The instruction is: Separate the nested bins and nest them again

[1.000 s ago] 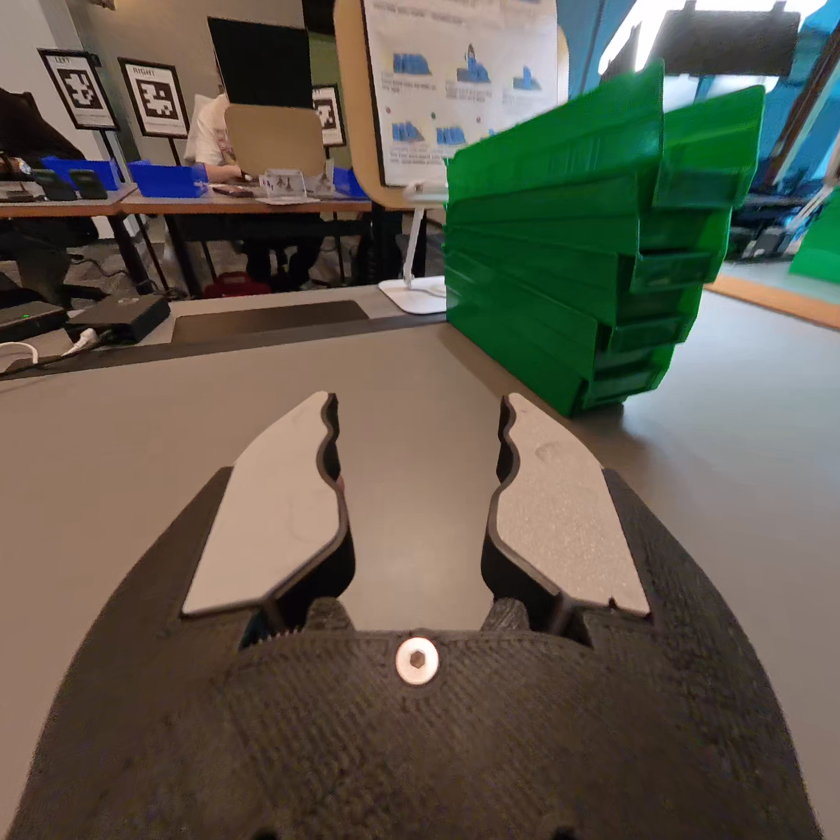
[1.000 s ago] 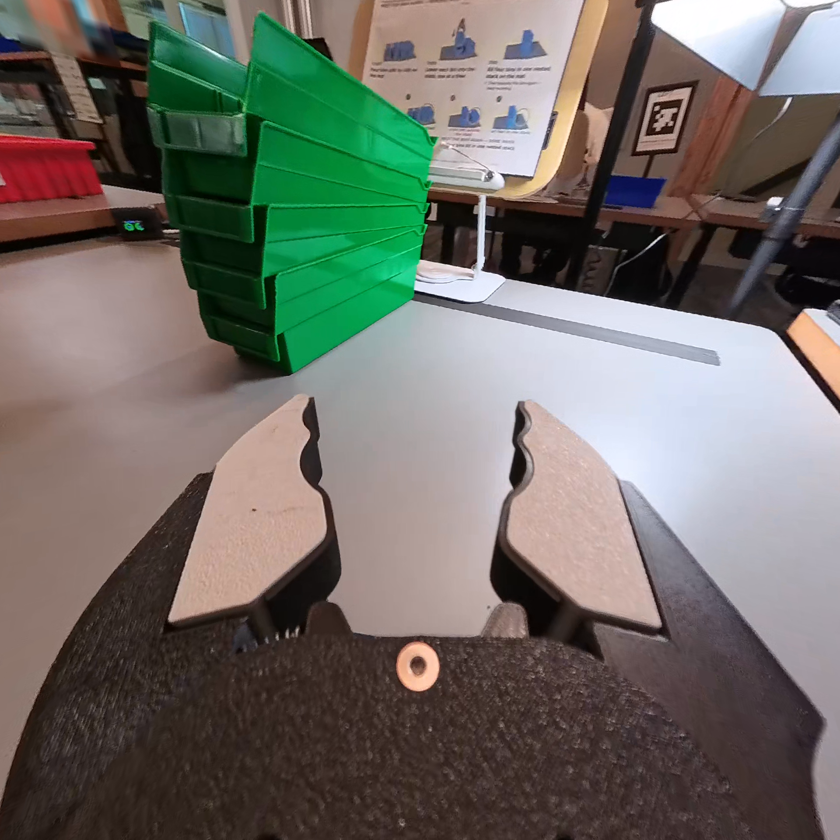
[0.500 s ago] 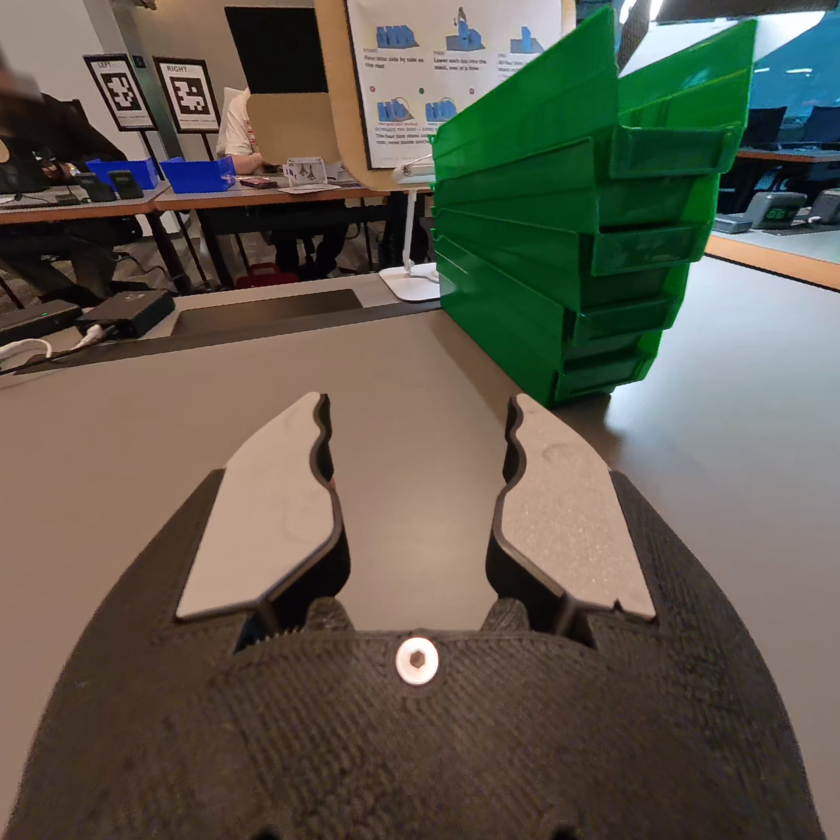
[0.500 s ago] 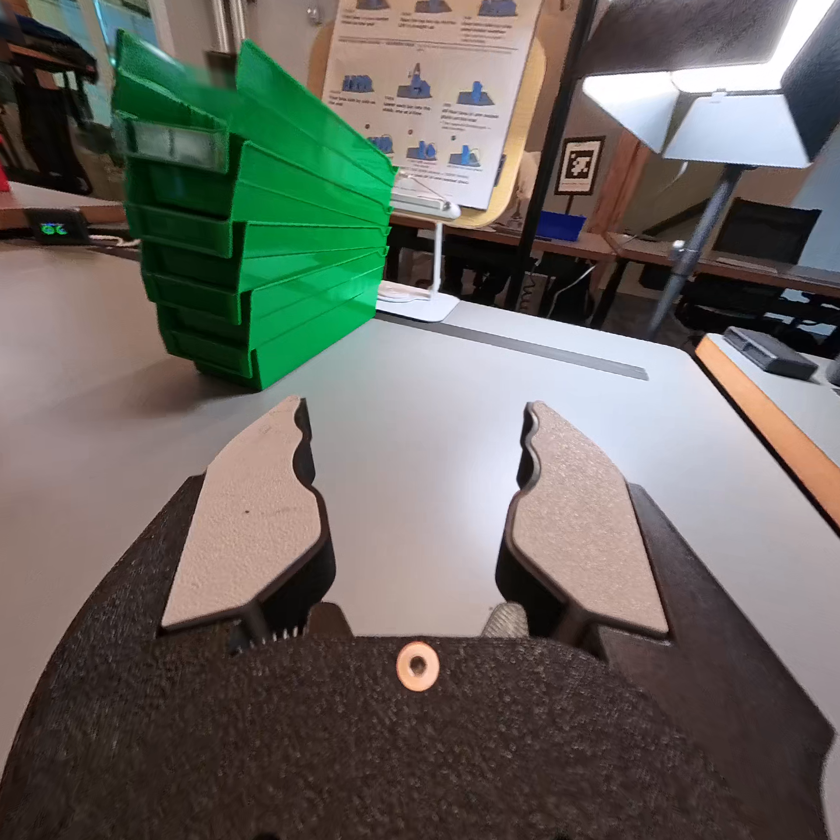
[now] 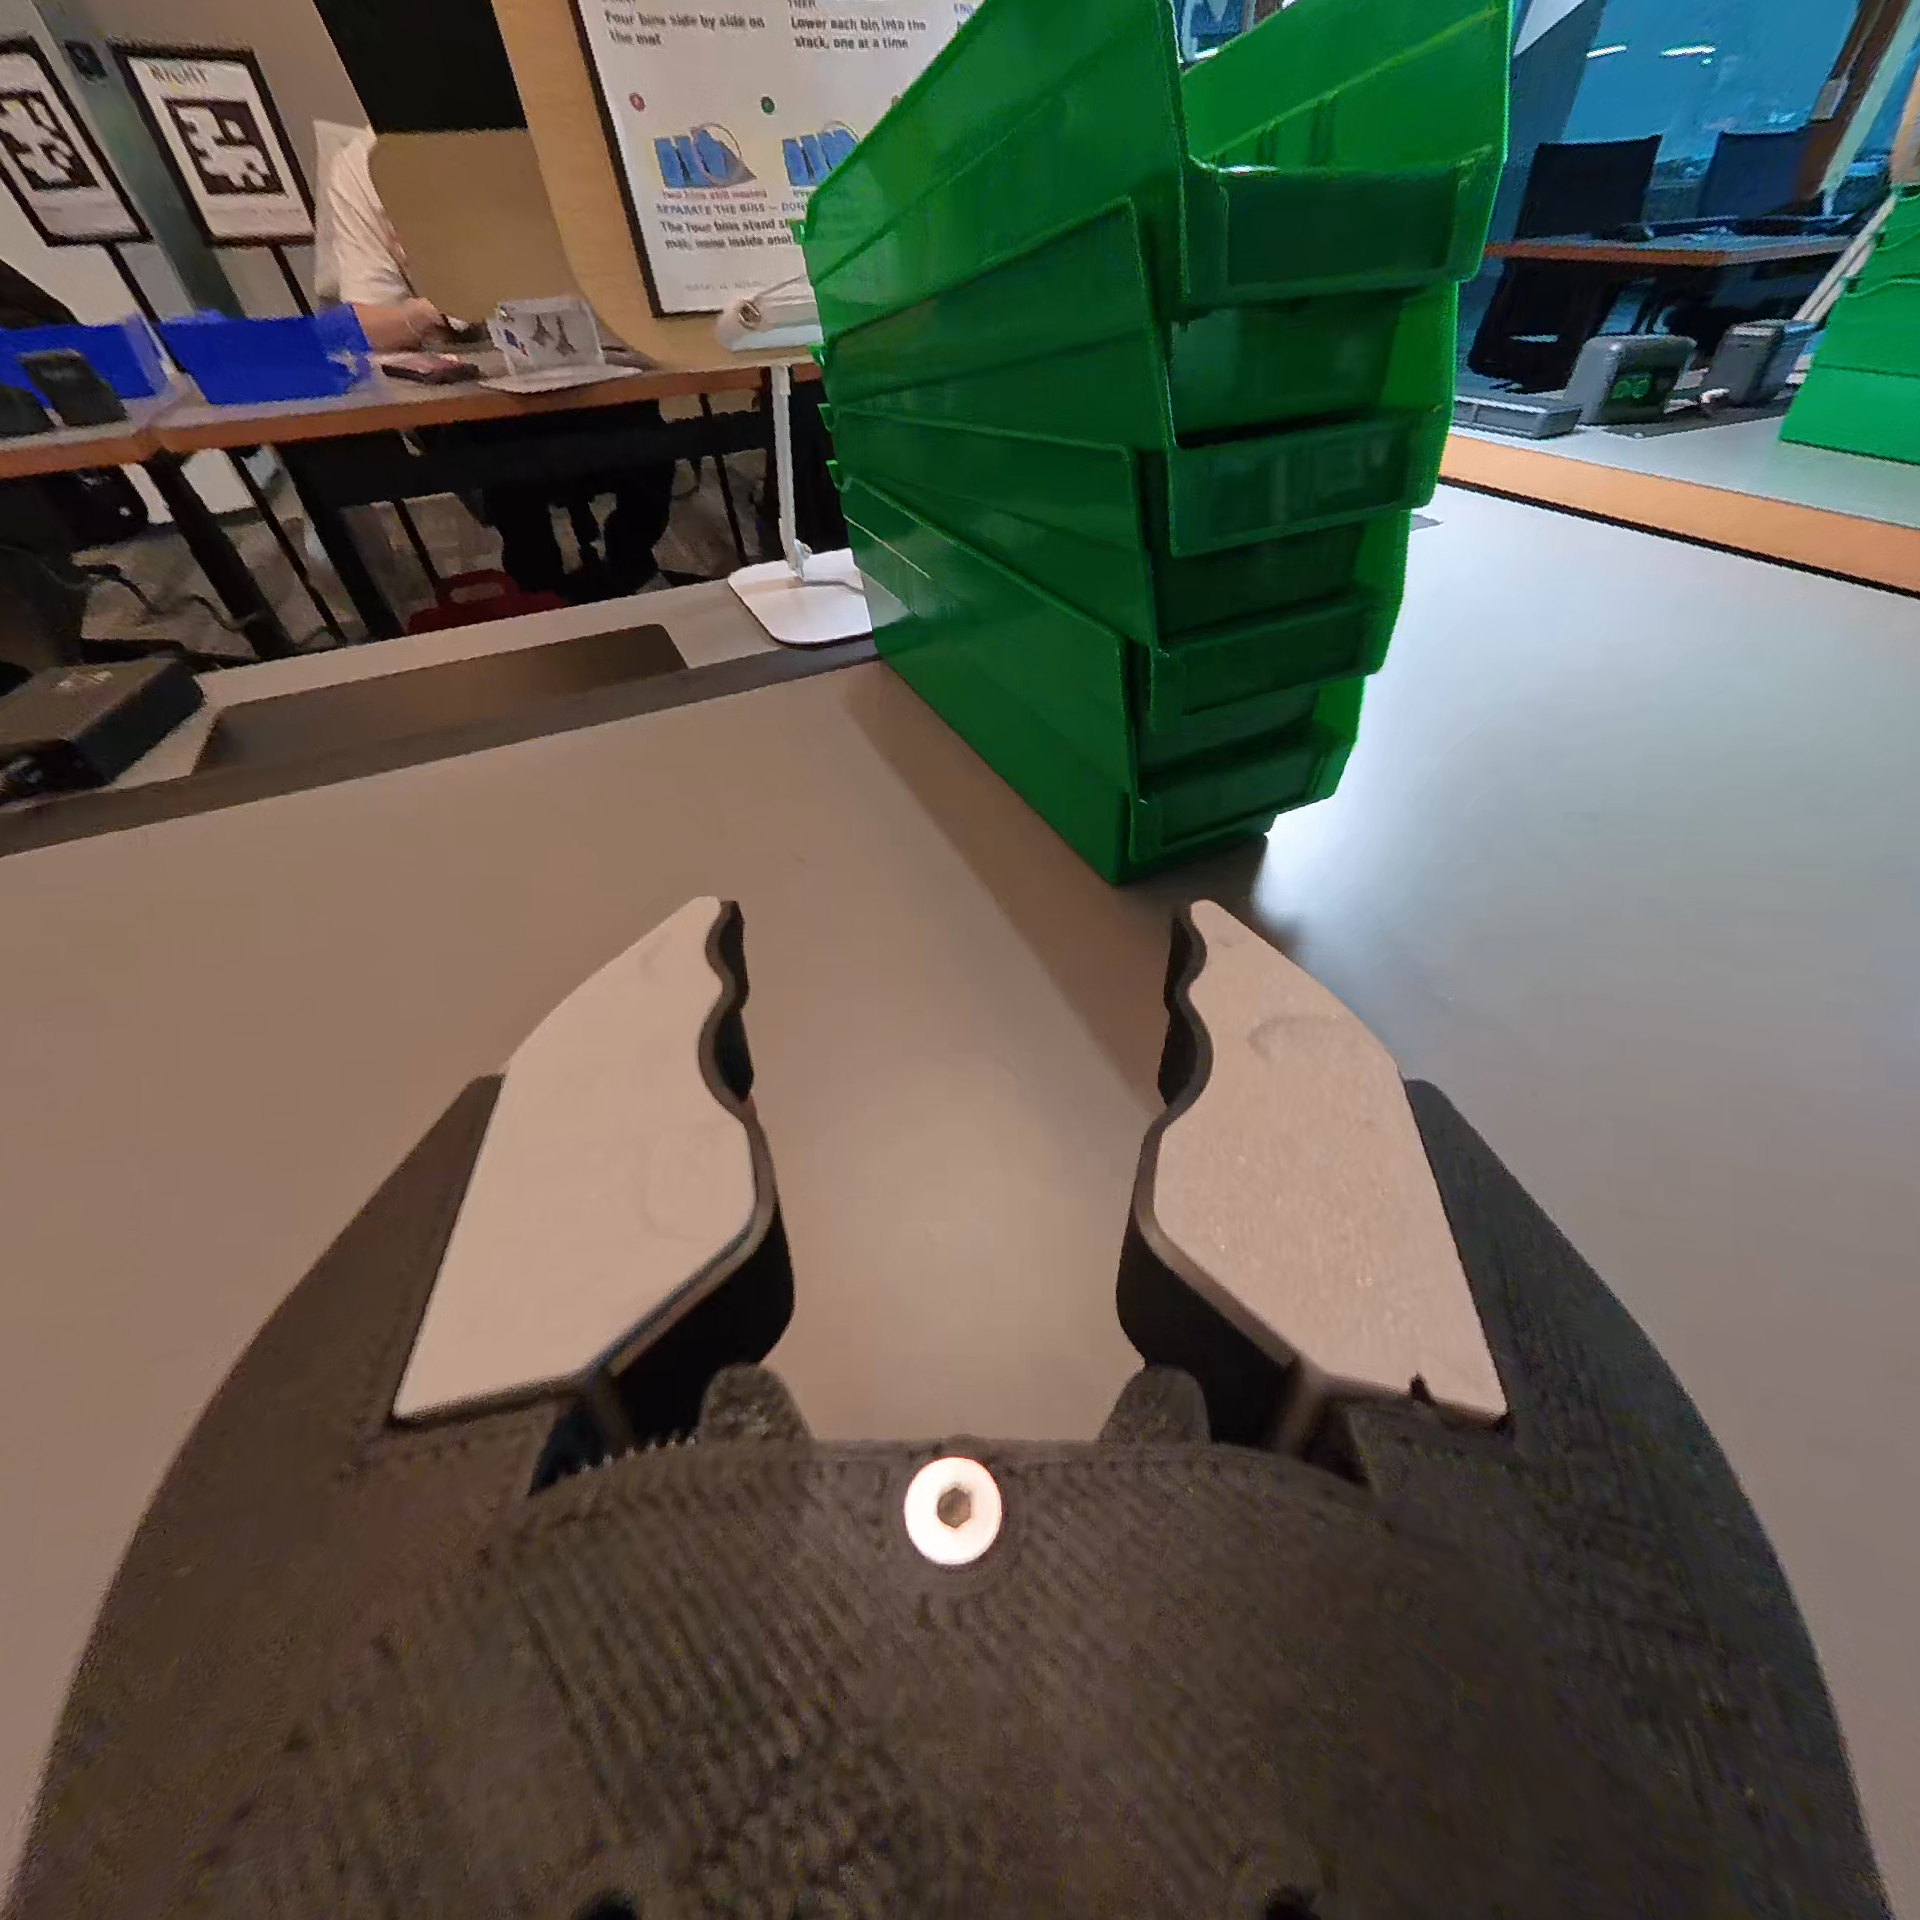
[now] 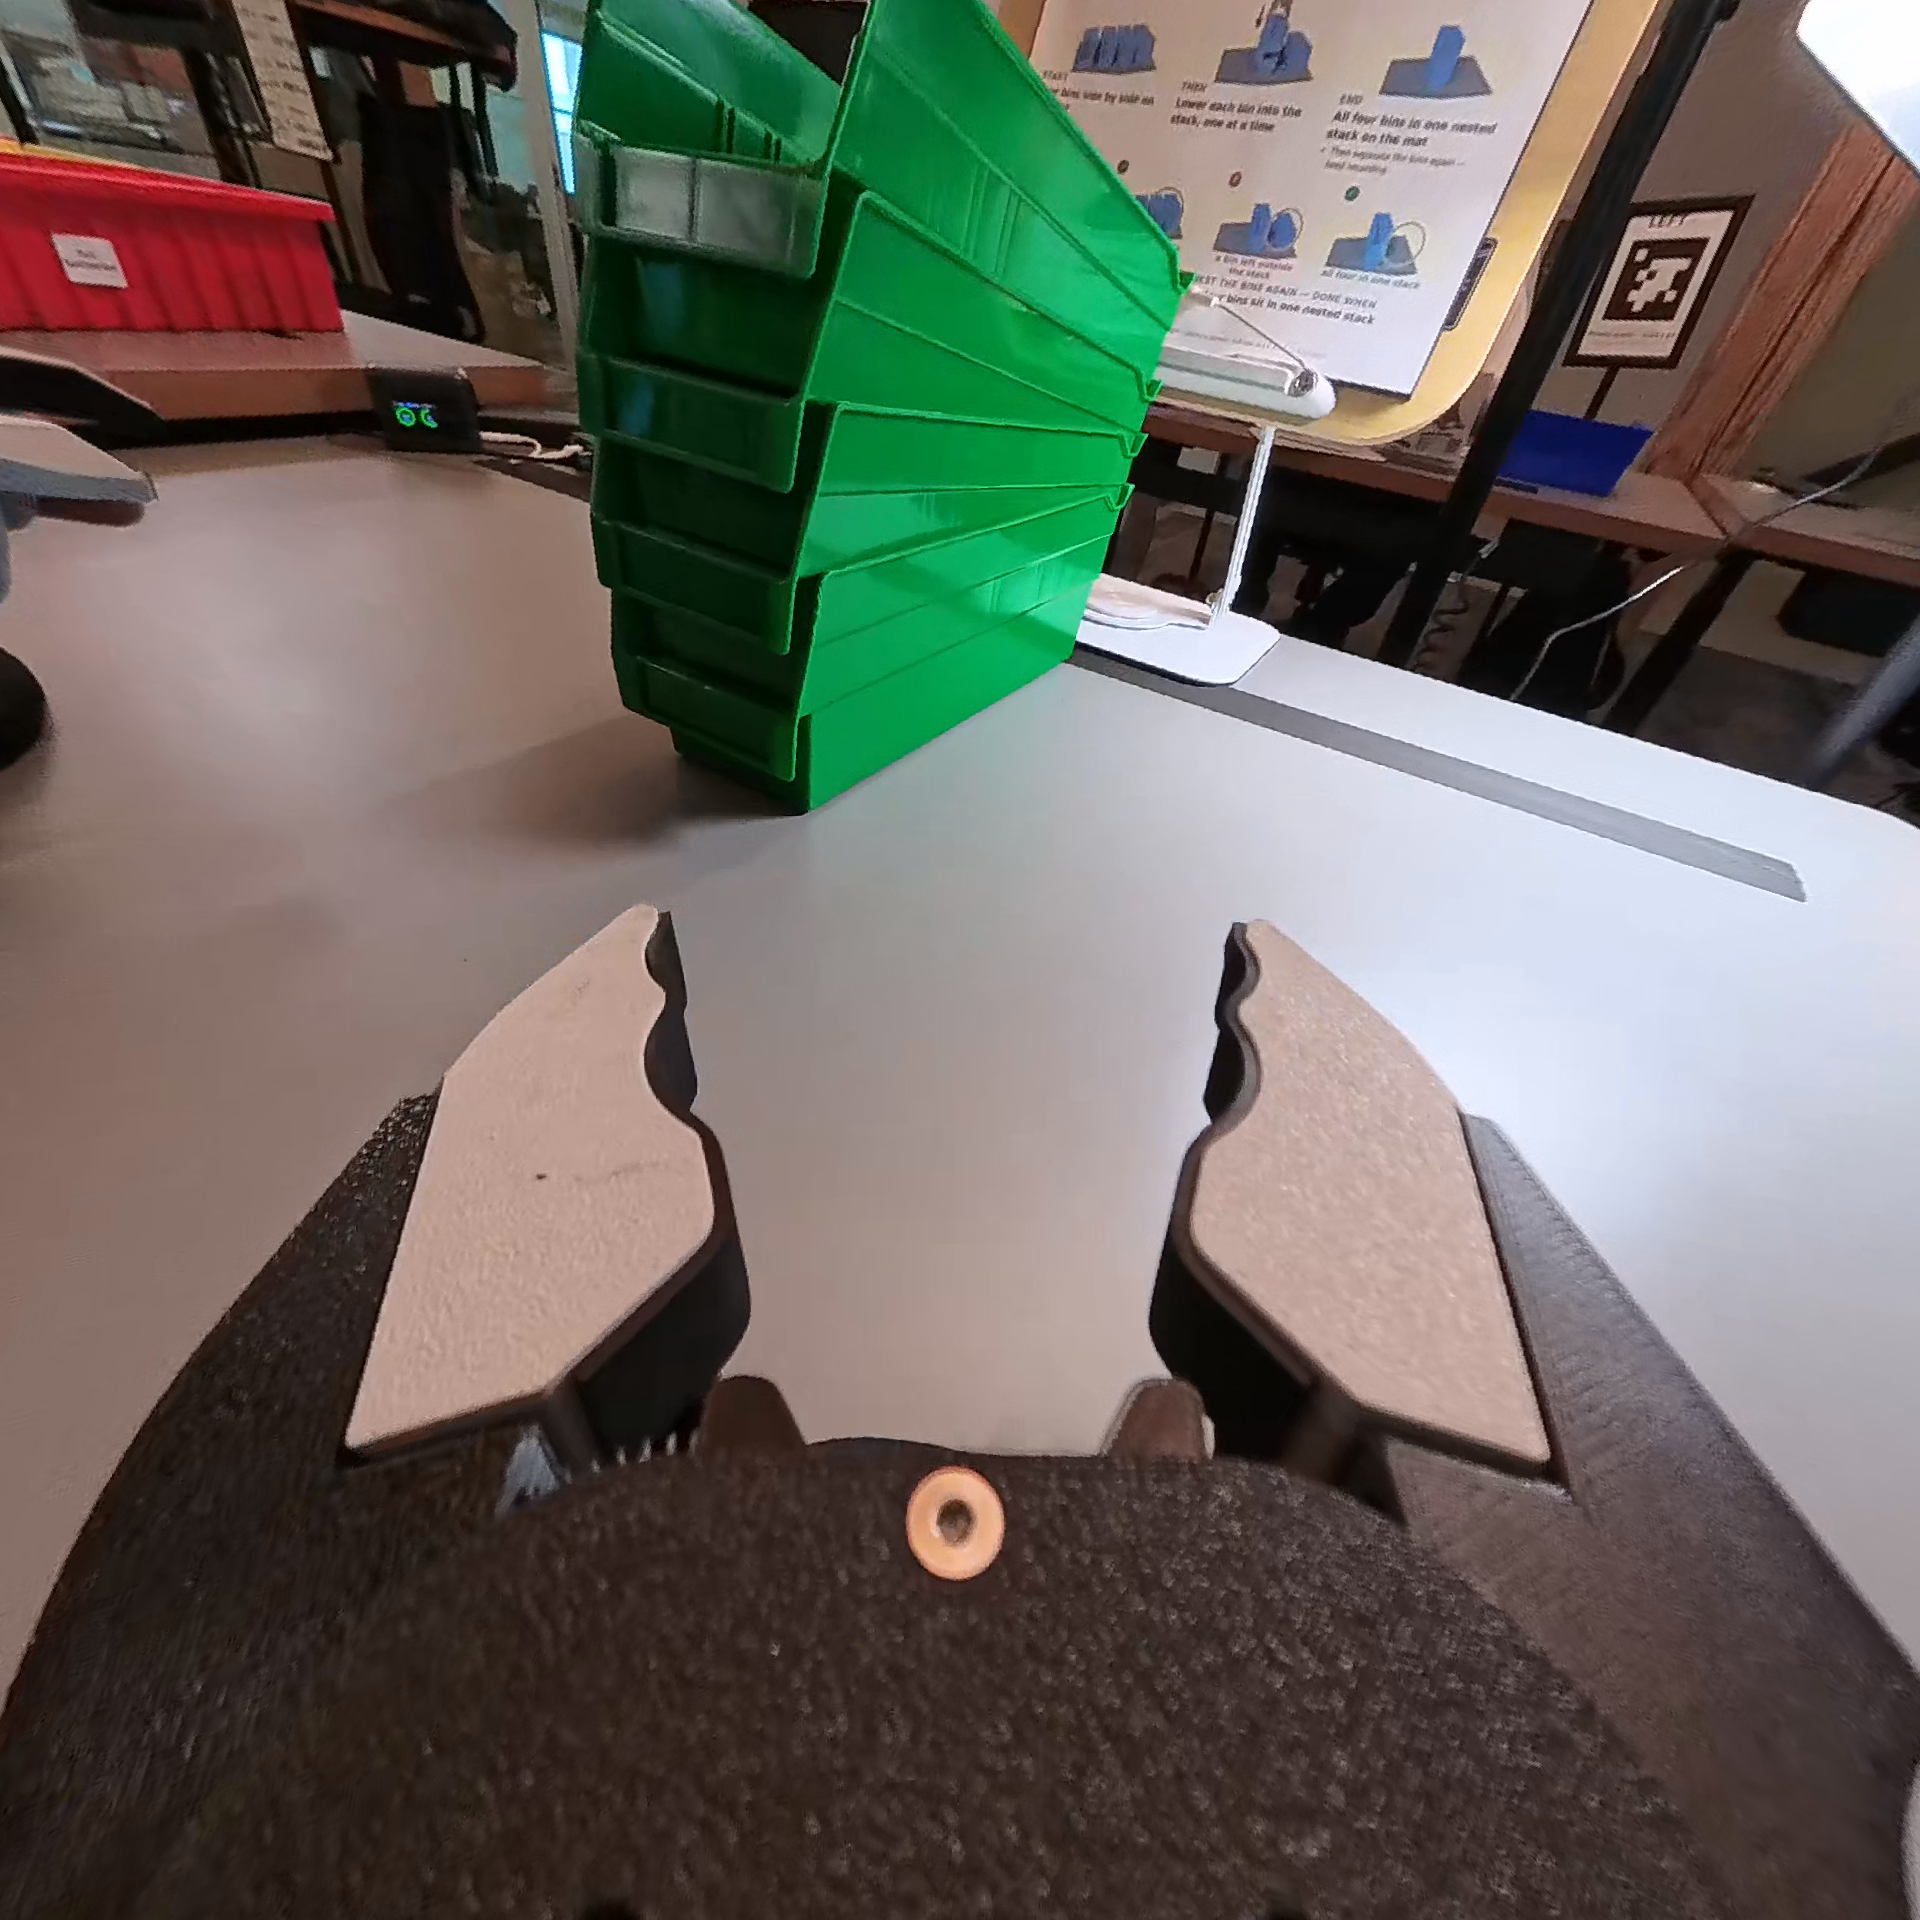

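Note:
A stack of several nested green bins [image 5: 1122, 468] stands on the grey table [image 5: 520, 935], its top bins tilted. In the left wrist view it is ahead and to the right. In the right wrist view the same stack [image 6: 862, 436] is ahead and to the left. My left gripper [image 5: 961, 914] is open and empty, low over the table, a short way in front of the stack. My right gripper [image 6: 948, 923] is open and empty, also short of the stack. Neither touches the bins.
A white lamp stand [image 5: 805, 608] sits just behind the stack, also in the right wrist view [image 6: 1184, 634]. A dark strip [image 6: 1507, 790] crosses the table's far side. A black box [image 5: 94, 707] lies far left. A red bin [image 6: 156, 260] and small display [image 6: 426, 416] are beyond.
Both grippers have moved closer to the green stack, which now looks larger in both views. Both stay open and empty. The stack has not moved.

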A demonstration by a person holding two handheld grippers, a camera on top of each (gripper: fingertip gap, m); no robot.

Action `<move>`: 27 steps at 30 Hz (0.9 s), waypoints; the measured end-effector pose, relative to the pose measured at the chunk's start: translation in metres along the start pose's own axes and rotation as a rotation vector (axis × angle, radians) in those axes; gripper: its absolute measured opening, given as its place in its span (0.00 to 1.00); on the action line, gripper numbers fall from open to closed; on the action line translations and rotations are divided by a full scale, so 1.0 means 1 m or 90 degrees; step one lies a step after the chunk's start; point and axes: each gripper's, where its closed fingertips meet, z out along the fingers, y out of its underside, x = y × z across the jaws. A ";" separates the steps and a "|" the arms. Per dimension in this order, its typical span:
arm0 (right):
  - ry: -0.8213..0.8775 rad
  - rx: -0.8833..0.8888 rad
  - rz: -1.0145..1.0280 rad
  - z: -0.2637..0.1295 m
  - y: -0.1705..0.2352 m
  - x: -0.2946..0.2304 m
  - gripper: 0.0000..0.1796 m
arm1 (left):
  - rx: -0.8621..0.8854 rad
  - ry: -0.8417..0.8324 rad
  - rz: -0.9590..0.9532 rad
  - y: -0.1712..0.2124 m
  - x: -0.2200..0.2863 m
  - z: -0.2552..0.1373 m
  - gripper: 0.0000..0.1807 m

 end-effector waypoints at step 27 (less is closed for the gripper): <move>-0.112 -0.031 -0.073 0.021 -0.026 -0.023 0.47 | -0.031 0.152 0.050 -0.009 0.018 0.025 0.41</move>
